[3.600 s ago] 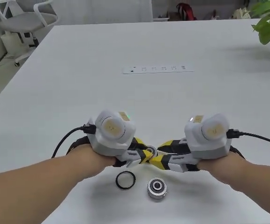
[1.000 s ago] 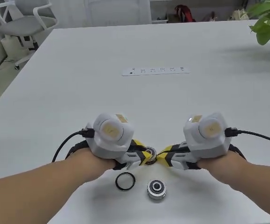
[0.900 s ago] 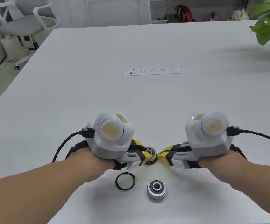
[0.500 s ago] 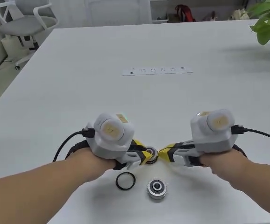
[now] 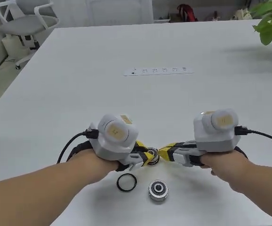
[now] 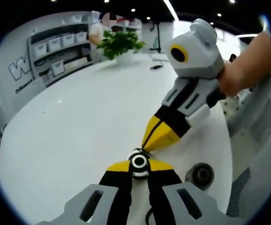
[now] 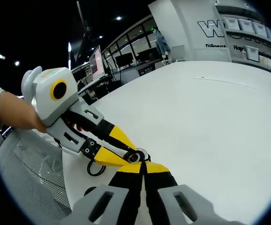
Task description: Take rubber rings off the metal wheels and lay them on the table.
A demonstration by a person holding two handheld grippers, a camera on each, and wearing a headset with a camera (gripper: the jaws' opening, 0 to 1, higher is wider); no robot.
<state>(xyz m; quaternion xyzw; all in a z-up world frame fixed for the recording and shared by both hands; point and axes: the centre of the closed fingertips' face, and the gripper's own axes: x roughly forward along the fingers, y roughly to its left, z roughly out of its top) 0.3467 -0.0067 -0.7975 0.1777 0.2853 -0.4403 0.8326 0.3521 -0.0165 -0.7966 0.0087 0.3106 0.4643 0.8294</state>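
Small wheel (image 6: 139,161), dark band round its rim, is held off the table (image 5: 183,99) between the two yellow tips of the left gripper (image 5: 144,158), which are clamped on it from either side. Right gripper (image 7: 144,165): jaws drawn narrow, tips together and touching the wheel's rim from the opposite side; cannot tell whether any rubber is caught between them. Just below the tips, on the near edge of the table, lie a loose black ring (image 5: 126,182) and, beside it to the right, a second wheel (image 5: 158,189), flat, apart from the ring. Farther up the white table: power strip (image 5: 158,71). Potted plant (image 5: 270,21) at the far right corner.
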